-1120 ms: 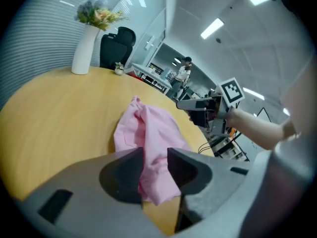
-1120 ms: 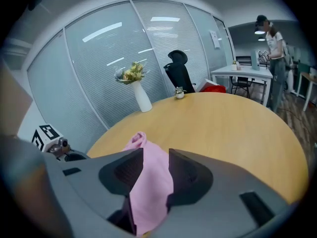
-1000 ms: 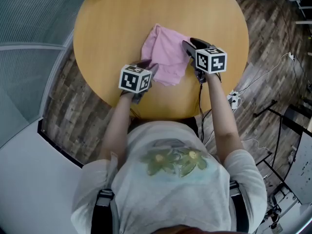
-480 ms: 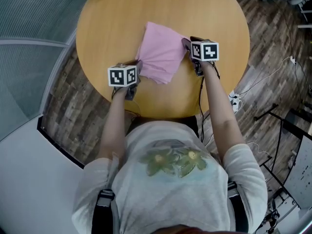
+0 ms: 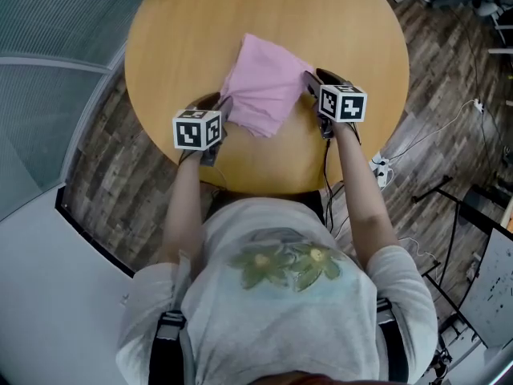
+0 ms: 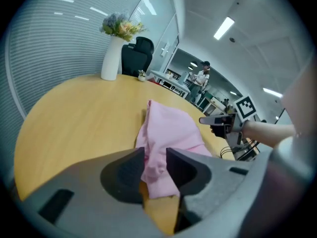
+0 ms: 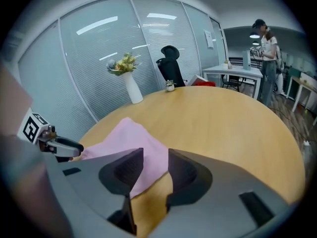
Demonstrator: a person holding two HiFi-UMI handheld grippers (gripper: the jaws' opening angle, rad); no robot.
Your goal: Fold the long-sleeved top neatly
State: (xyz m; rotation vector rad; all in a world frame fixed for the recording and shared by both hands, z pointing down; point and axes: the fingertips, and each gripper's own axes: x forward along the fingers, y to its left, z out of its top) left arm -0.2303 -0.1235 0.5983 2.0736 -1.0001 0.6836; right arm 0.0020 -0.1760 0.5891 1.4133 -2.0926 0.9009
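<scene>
A pink long-sleeved top (image 5: 260,91) lies folded into a compact slab on the round wooden table (image 5: 176,30). My left gripper (image 5: 223,107) is at its near-left corner. In the left gripper view the jaws (image 6: 155,155) have just been opening, and a bunched fold of the top (image 6: 171,128) sits loosely between them. My right gripper (image 5: 309,80) stands open at the top's right edge. In the right gripper view it (image 7: 156,155) has the cloth's edge (image 7: 133,140) just beyond and under its tips, with nothing gripped.
A white vase with flowers (image 6: 110,58) stands at the table's far edge, also visible as the vase (image 7: 132,88) in the right gripper view. The table's near rim (image 5: 272,187) is close to my body. Cables and a power strip (image 5: 383,167) lie on the floor at right.
My left gripper has pulled to the left, and the bunched top has spread flatter. My right gripper has slid slightly nearer to me along the top's right edge.
</scene>
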